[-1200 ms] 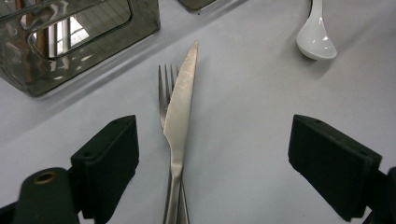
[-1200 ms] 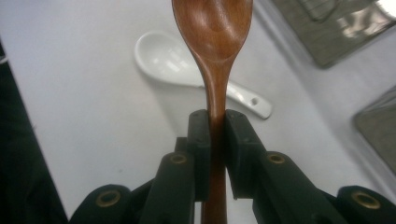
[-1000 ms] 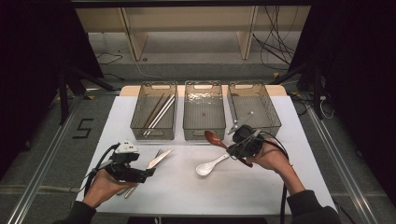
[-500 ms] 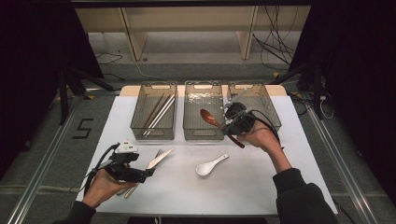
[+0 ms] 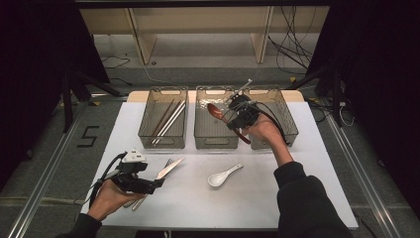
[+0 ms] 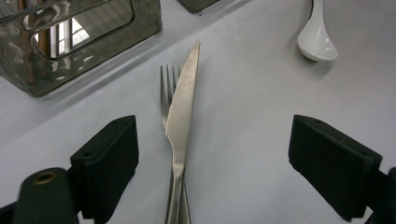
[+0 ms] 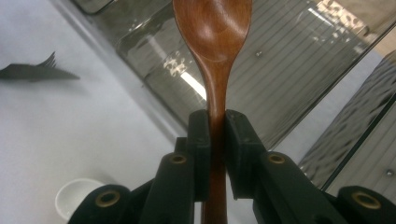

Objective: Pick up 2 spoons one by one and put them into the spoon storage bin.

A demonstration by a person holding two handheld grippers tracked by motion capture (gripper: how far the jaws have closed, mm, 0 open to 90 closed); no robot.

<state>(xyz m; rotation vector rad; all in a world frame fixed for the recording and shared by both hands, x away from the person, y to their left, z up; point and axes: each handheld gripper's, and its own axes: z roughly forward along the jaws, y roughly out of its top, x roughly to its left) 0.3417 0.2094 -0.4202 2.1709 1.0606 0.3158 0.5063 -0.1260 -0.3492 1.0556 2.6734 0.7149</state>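
A: Largest item?
B: Desk [image 5: 297,183], white top, filling the lower half of the high view.

A: Next?
B: Three smoky clear bins in a row at mid frame. Left bin [image 5: 148,130] holds chopsticks [image 5: 167,119]; middle bin [image 5: 203,136]; right bin [image 5: 287,119].

A: Grippers?
B: Right gripper [image 5: 229,115], centre of the high view, above the middle bin's right side. Its fingers [image 7: 198,140] are narrow, clamped on the handle of a brown wooden spoon [image 5: 215,111]; the bowl of the spoon hangs over the middle bin, clear of the desk. Left gripper [image 5: 159,182], lower left of the frame, low over the desk. Its fingers [image 6: 109,158] stand wide, holding nothing.

A: Small items?
B: Knife [image 6: 183,107] lying across a fork [image 6: 166,93], touching it, both between the left fingers in the left gripper view. White ceramic spoon [image 5: 224,175], lower centre of the high view, flat on the desk, well apart from the bins.
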